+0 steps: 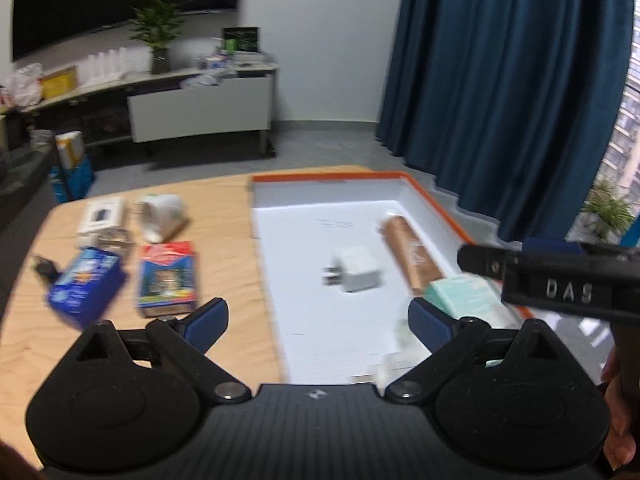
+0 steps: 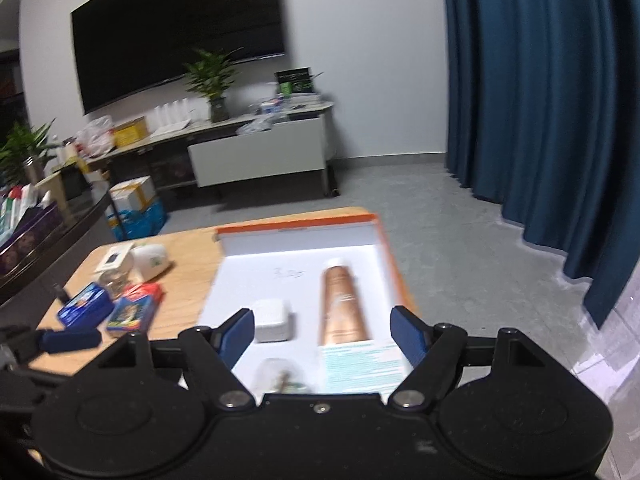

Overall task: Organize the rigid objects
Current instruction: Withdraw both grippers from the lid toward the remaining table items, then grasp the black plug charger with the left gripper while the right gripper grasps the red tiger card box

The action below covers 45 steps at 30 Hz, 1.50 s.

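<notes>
A white tray with an orange rim [image 1: 332,177] [image 2: 296,226] lies on the right half of the wooden table. In it are a white charger plug [image 1: 358,274] [image 2: 272,320], a copper tube [image 1: 412,254] [image 2: 342,304], a mint-green box [image 1: 464,296] [image 2: 362,368] and a small clear item [image 2: 280,376]. My left gripper [image 1: 316,312] hovers open above the tray's left edge, holding nothing. My right gripper [image 2: 322,324] hovers open over the tray's near end, with nothing between its pads.
On the bare wood left of the tray lie a blue box [image 1: 86,284], a red and blue box [image 1: 168,280], a tipped white cup [image 1: 160,212], a small white box [image 1: 102,214] and a black item [image 1: 44,266]. Blue curtains [image 1: 500,80] hang at the right.
</notes>
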Motion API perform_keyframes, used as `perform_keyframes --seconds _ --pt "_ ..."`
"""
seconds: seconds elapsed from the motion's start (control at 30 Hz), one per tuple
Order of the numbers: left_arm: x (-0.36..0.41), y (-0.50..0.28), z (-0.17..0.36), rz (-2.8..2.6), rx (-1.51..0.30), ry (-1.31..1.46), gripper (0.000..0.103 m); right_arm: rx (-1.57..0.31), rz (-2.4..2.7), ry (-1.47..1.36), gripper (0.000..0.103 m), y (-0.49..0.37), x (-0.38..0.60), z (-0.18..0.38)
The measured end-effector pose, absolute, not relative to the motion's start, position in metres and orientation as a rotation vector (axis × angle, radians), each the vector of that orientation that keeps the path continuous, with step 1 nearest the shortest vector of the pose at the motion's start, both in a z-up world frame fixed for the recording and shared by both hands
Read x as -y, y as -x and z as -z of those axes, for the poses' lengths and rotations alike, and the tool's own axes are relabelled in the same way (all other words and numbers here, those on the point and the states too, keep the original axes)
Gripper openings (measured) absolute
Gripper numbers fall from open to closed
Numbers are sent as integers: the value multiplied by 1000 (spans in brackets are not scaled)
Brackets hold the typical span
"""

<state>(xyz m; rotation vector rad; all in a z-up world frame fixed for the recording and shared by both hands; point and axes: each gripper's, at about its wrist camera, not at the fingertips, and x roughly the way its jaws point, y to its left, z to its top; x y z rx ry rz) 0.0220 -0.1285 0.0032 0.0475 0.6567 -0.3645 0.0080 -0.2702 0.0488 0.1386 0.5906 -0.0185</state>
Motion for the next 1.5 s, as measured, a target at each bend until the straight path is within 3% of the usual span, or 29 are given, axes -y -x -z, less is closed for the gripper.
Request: perform_keyframes --seconds 0.63,1.5 --pt "-29 -24 1 80 -694 71 99 -696 -217 -35 89 -35 140 -35" --pt "-94 -142 35 112 -692 48 98 -725 -273 -28 89 -104 97 -13"
